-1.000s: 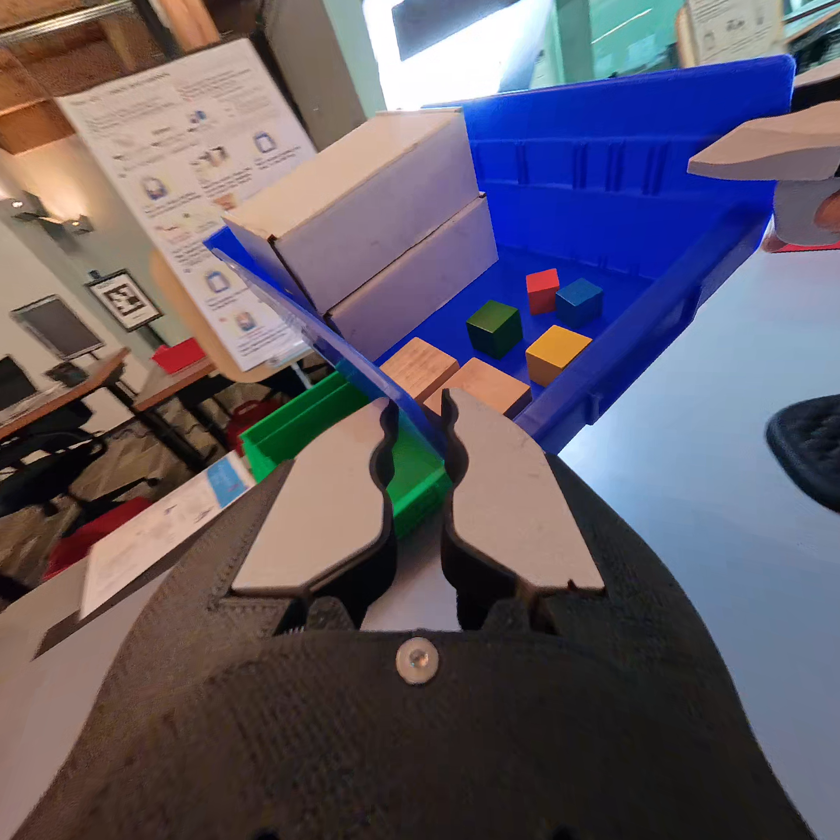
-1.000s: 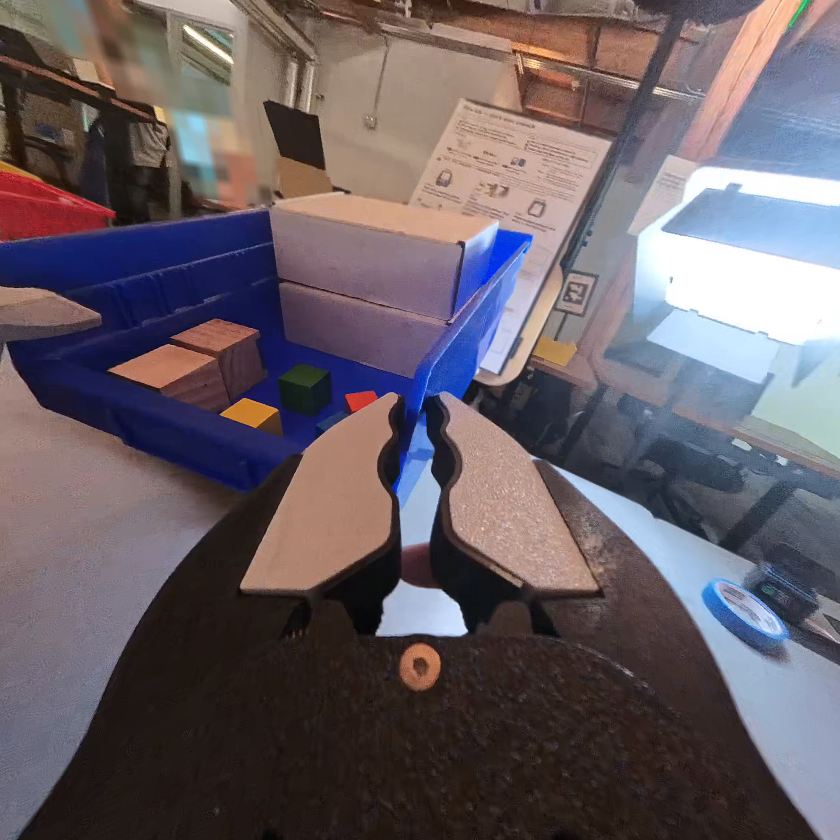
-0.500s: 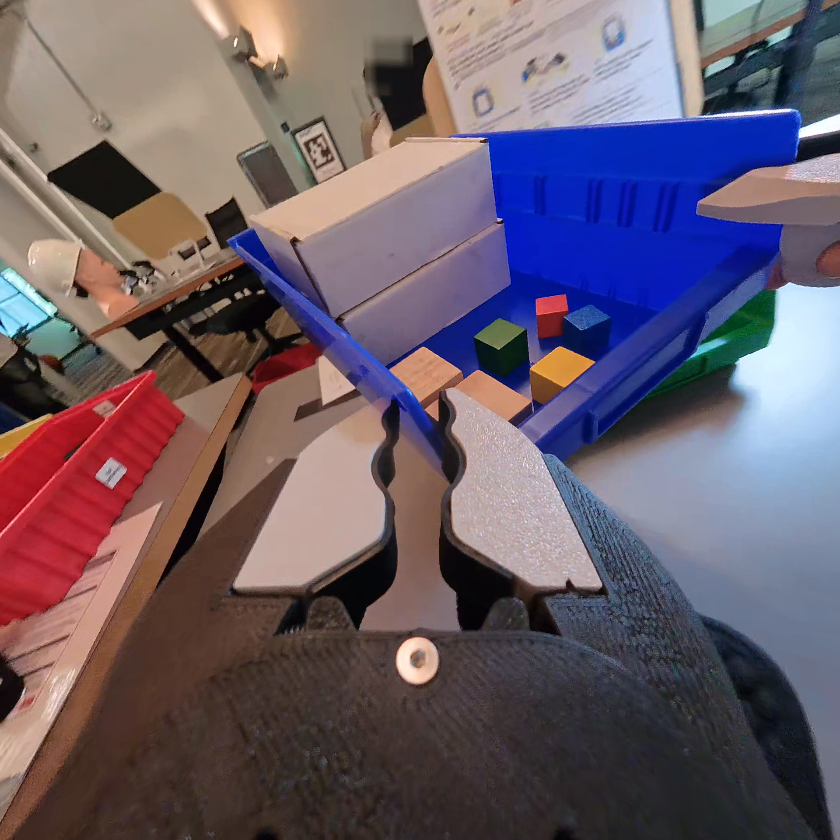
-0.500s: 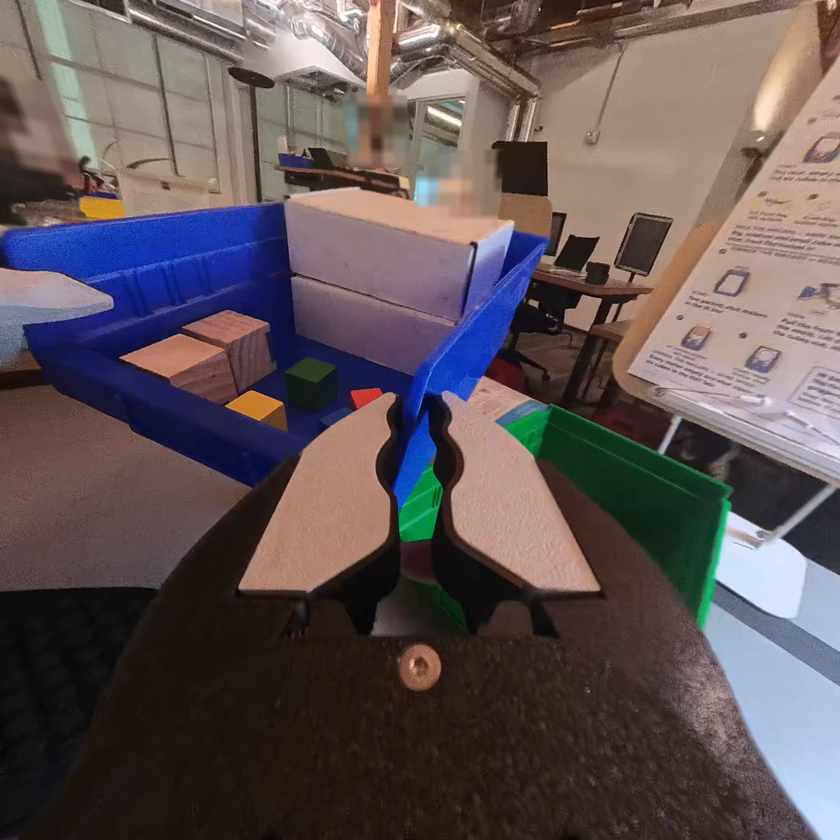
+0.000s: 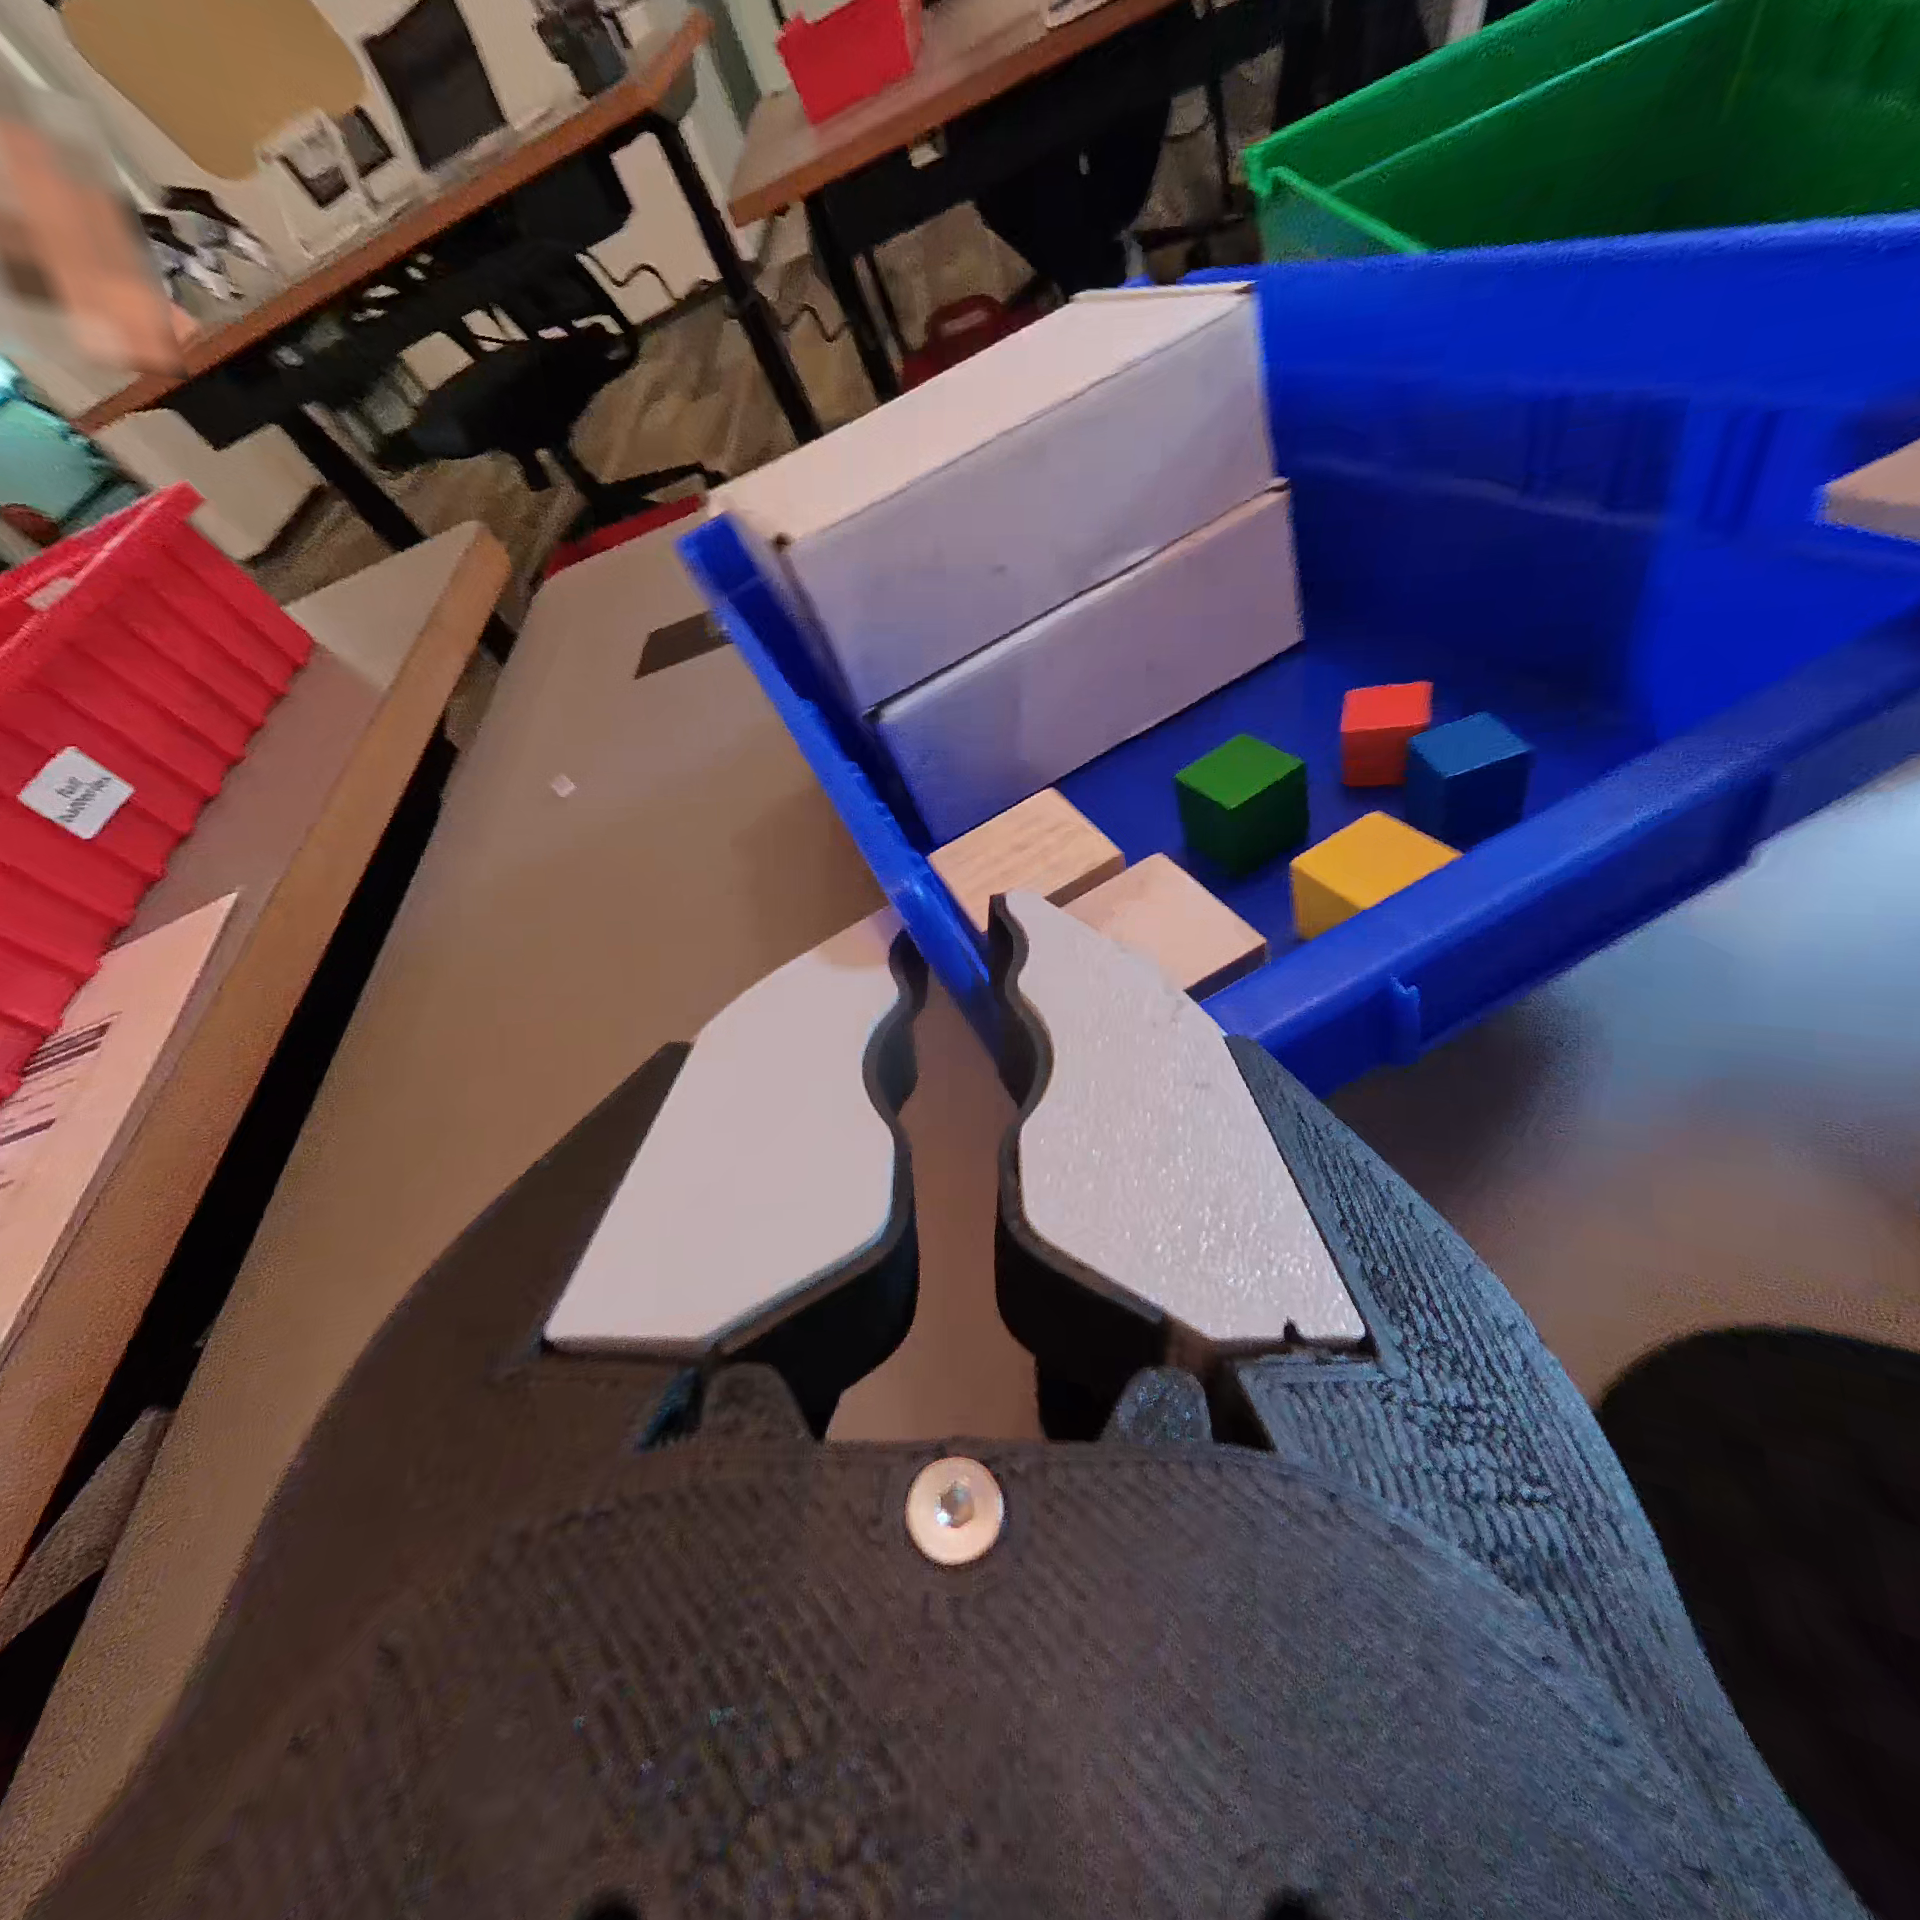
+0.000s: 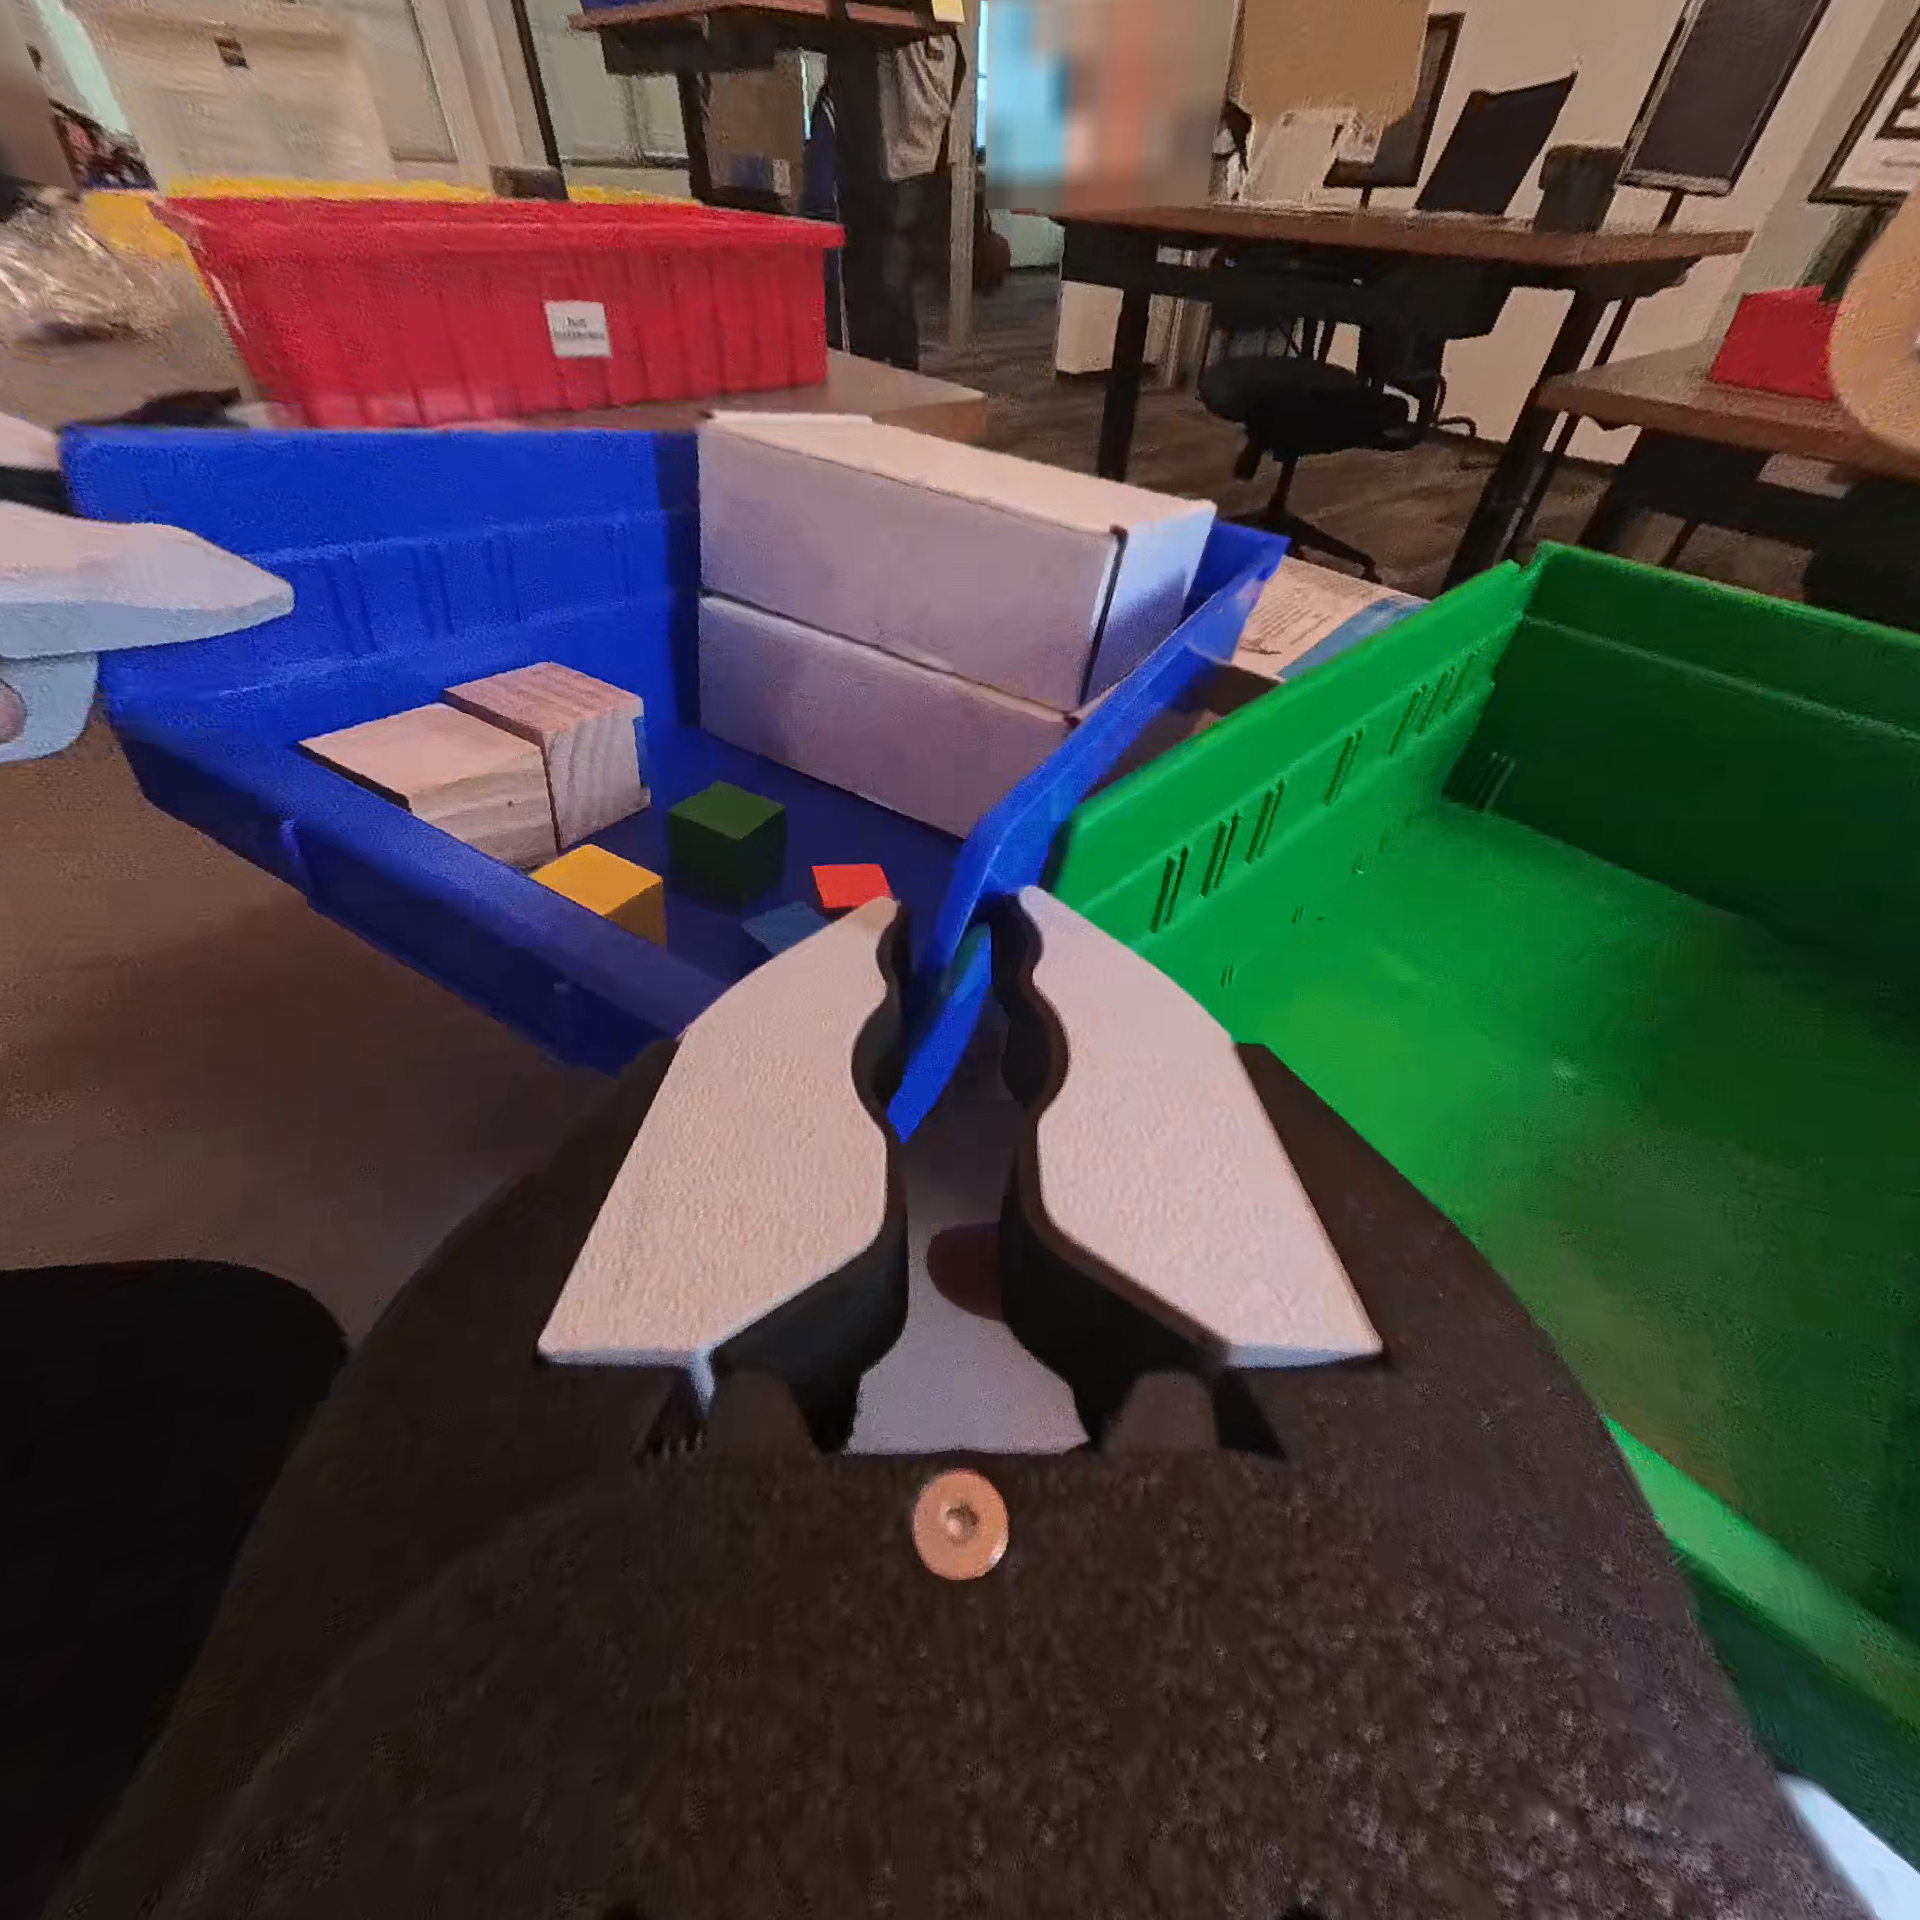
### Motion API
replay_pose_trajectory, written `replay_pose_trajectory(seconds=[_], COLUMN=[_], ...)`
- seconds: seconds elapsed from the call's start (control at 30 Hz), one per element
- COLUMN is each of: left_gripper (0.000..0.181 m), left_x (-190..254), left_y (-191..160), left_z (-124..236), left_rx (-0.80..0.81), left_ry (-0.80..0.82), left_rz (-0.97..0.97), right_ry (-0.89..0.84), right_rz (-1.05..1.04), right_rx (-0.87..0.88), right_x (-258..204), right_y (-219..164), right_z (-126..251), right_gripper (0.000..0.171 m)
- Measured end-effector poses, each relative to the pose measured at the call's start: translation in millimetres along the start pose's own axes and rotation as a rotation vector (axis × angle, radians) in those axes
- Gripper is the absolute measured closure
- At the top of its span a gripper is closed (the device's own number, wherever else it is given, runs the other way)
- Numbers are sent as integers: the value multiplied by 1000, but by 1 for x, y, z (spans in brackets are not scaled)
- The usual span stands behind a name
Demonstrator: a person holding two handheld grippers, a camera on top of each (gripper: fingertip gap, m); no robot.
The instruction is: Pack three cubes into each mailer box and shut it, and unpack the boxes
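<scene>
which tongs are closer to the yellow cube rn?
Left, by a small margin. The left tongs clamp the blue bin wall beside the wooden blocks, near the yellow cube. The right tongs clamp the opposite wall, past the red cube.

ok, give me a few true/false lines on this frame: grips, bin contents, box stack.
1. The left gripper is clamped on a side wall of the blue plastic bin. True.
2. The right gripper hangs open over the table. False: it is shut on the bin's opposite wall.
3. Two white cardboard mailer boxes are stacked in the bin, lids closed. True.
4. The small green wooden cube sits inside the green plastic bin. False: it lies on the blue bin's floor; what shows of the green bin holds nothing.
5. Two large bare wooden blocks lie in the blue bin. True.
</scene>
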State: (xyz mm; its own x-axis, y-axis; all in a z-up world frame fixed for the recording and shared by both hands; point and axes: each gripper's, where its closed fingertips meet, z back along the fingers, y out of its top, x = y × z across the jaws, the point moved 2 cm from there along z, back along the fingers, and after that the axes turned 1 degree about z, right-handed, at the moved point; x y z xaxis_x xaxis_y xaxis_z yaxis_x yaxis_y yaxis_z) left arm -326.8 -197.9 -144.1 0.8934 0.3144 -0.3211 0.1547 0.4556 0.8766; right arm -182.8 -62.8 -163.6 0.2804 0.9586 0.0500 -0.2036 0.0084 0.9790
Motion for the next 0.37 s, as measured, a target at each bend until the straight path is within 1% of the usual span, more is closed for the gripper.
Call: replay_pose_trajectory(seconds=[0.03,0.07,0.1,0.13,0.17,0.2,0.27,0.3,0.33,0.37], left_gripper=[171,170,169,162,151,140,130,129,129,128], left_x=[1,6,12,18,22,23,17,15,17,24], left_y=[-1,-2,-4,-6,-5,-1,14,24,33,41], left_z=[-7,-13,-19,-23,-25,-23,-12,-5,2,7], left_rx=[13,27,23,7,7,35,121,165,197,214], left_ry=[20,2,-38,-87,-121,-130,-97,-83,-92,-122], left_rz=[-1,12,37,55,75,91,79,54,20,-20], right_ry=[-4,-22,-20,-9,5,-2,-28,-39,-36,-8], right_rz=[9,15,27,27,28,36,99,147,203,265], right_rx=[-6,-28,-52,-76,-81,-70,-37,-34,-61,-120], right_x=[2,5,6,6,7,11,24,33,42,50], right_y=[1,2,1,-2,-3,-2,5,8,8,5], right_z=[3,7,11,16,23,31,51,60,67,72], right_gripper=[155,152,143,138,136,134,129,124,115,111])
